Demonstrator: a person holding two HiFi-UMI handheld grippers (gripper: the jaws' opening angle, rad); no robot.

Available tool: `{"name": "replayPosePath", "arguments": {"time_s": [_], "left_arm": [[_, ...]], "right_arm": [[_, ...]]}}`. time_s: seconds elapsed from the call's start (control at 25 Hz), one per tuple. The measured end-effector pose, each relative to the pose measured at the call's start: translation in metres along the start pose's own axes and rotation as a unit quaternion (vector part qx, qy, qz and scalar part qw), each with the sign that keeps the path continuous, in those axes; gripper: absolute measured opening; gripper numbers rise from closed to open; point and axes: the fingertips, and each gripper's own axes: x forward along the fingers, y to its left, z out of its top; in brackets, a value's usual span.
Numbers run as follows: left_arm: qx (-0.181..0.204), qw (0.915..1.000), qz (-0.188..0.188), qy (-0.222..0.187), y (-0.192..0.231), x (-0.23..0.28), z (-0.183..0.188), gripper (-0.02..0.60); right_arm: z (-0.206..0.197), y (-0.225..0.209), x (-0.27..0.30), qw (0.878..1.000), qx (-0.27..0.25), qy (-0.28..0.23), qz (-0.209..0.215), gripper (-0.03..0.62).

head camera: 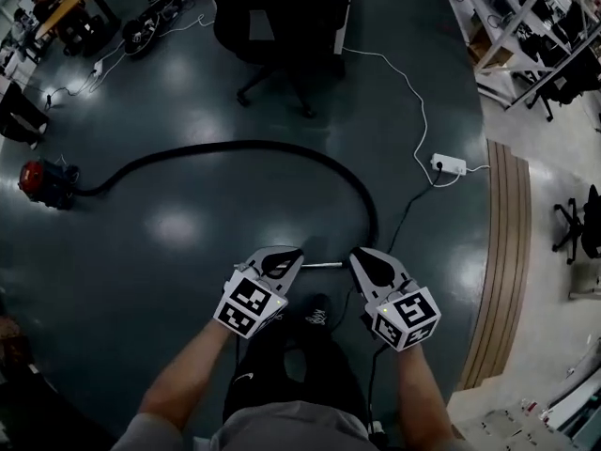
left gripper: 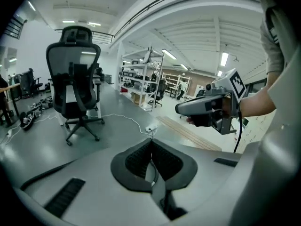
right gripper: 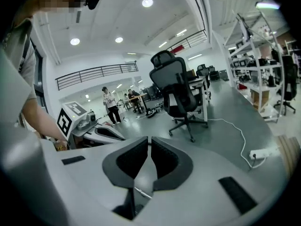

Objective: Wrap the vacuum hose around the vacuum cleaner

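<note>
Left gripper (head camera: 285,257) clenched, empty. Right gripper (head camera: 368,261) clenched, empty. Both side by side ahead of person's knees. Hose (head camera: 254,146) lies on floor (head camera: 169,252), arcing from red vacuum (head camera: 42,181) at far left to just beyond right gripper.

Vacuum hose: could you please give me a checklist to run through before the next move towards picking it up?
1. Left gripper empty: ok, shut on nothing.
2. Right gripper empty: ok, shut on nothing.
3. Jaws open for a grasp: not ok, both shut.
4. Hose lies in an open curve, unknotted: ok.
5. Hose joined to vacuum cleaner: cannot tell.
6. Black cable clear of the hose end: cannot tell.
</note>
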Motion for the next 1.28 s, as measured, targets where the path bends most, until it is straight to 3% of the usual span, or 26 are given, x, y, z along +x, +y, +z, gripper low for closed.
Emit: {"name": "replayPosePath", "arguments": {"time_s": [0.2, 0.4, 0.6, 0.76, 1.08, 1.28], "left_arm": [[-0.013, 0.9947, -0.053, 0.087, 0.008, 0.069, -0.123, 0.009], [-0.015, 0.9826, -0.08, 0.167, 0.02, 0.145, -0.256, 0.009], [0.009, 0.9684, -0.102, 0.227, 0.04, 0.207, -0.379, 0.014], [0.028, 0.9598, -0.12, 0.252, 0.054, 0.248, -0.456, 0.063], [0.067, 0.9411, -0.163, 0.289, 0.071, 0.305, -0.571, 0.129], [0.09, 0.9379, -0.173, 0.287, 0.08, 0.331, -0.62, 0.129]], "right_arm": [[-0.128, -0.042, 0.05, 0.996, 0.033, 0.07, -0.037, 0.008], [-0.251, -0.085, 0.098, 0.989, 0.025, 0.135, -0.05, 0.011], [-0.375, -0.113, 0.143, 0.981, 0.003, 0.194, -0.016, 0.054], [-0.466, -0.126, 0.18, 0.969, -0.032, 0.243, 0.025, 0.078], [-0.601, -0.135, 0.255, 0.923, -0.154, 0.328, 0.132, 0.172], [-0.659, -0.143, 0.289, 0.88, -0.238, 0.366, 0.187, 0.183]]}}
